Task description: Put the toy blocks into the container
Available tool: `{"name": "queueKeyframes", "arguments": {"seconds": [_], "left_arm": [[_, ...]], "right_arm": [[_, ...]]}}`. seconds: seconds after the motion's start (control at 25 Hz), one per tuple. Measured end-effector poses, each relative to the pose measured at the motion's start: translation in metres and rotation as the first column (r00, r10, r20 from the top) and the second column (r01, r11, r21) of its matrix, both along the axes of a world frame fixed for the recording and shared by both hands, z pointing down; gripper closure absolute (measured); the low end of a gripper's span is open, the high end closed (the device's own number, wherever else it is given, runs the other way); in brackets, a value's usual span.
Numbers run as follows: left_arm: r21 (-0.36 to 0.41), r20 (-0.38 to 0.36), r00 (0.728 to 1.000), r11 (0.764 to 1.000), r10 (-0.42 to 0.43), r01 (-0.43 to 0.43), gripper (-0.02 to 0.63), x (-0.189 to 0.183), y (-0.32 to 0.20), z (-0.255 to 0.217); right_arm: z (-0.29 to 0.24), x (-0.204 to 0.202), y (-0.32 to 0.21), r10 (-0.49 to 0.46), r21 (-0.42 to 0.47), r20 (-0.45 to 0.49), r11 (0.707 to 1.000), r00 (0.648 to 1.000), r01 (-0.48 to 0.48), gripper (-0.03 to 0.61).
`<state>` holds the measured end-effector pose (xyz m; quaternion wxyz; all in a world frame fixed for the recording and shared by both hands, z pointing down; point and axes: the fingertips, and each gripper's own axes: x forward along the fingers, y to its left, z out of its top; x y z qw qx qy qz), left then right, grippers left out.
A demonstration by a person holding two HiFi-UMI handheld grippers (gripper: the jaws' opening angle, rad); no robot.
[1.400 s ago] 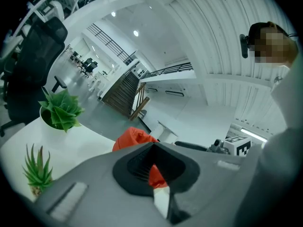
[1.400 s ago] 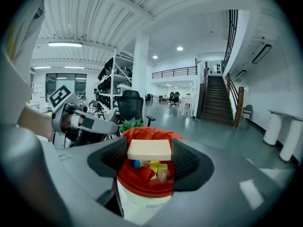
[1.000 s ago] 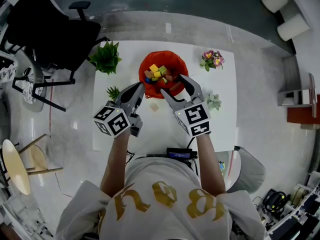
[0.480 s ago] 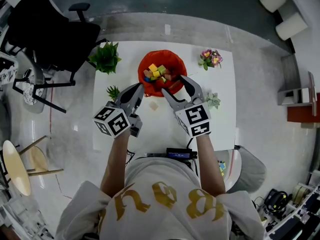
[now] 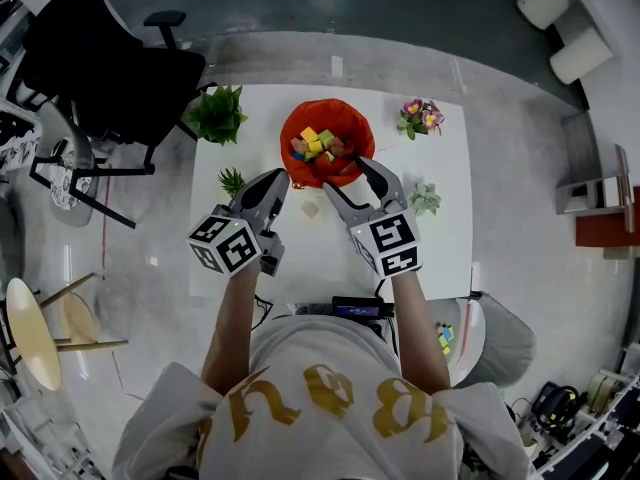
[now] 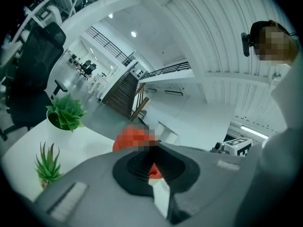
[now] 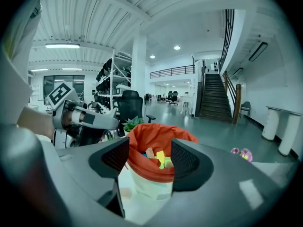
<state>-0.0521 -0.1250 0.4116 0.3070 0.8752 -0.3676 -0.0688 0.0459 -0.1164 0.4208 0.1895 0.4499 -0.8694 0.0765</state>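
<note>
A red-lined container (image 5: 326,118) stands at the table's far middle with several coloured blocks (image 5: 314,144) in it. One pale block (image 5: 310,208) lies on the table between the grippers. My right gripper (image 5: 348,176) is open at the container's near rim. Its jaws have just been closing a little, with nothing between the pads. Its own view shows the container (image 7: 150,145) and the blocks (image 7: 158,157) beyond the jaws, and the pale block (image 7: 125,193) low on the left. My left gripper (image 5: 268,186) hovers shut and empty to the left. The red container (image 6: 130,138) sits beyond it.
A leafy plant (image 5: 217,115) and a small plant (image 5: 231,181) stand on the table's left side, pink flowers (image 5: 422,116) and a succulent (image 5: 425,200) on its right. A black device (image 5: 358,306) lies at the near edge. A black chair (image 5: 100,58) is on the floor far left.
Both grippers stay where they were. The right jaws look a touch narrower. The head view has shifted slightly.
</note>
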Motion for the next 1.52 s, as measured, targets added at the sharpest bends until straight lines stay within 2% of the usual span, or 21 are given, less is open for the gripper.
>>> {"name": "queueKeyframes", "arguments": {"seconds": [0.88,1.16,1.52], "left_arm": [[0.012,0.034,0.998,0.999,-0.046,0.046,0.614,-0.038,0.042,-0.001],[-0.002,0.052,0.997,0.998,-0.055,0.055,0.614,-0.045,0.050,0.006],[-0.027,0.064,0.996,0.998,-0.057,0.059,0.614,-0.047,0.055,0.018]], "right_arm": [[0.007,-0.035,0.045,-0.047,-0.021,0.015,0.999,0.999,0.048,0.285],[0.018,-0.040,0.057,-0.058,-0.034,0.036,0.998,0.998,0.059,0.288],[0.043,-0.041,0.065,-0.071,-0.081,0.009,0.994,0.997,0.071,0.288]]}}
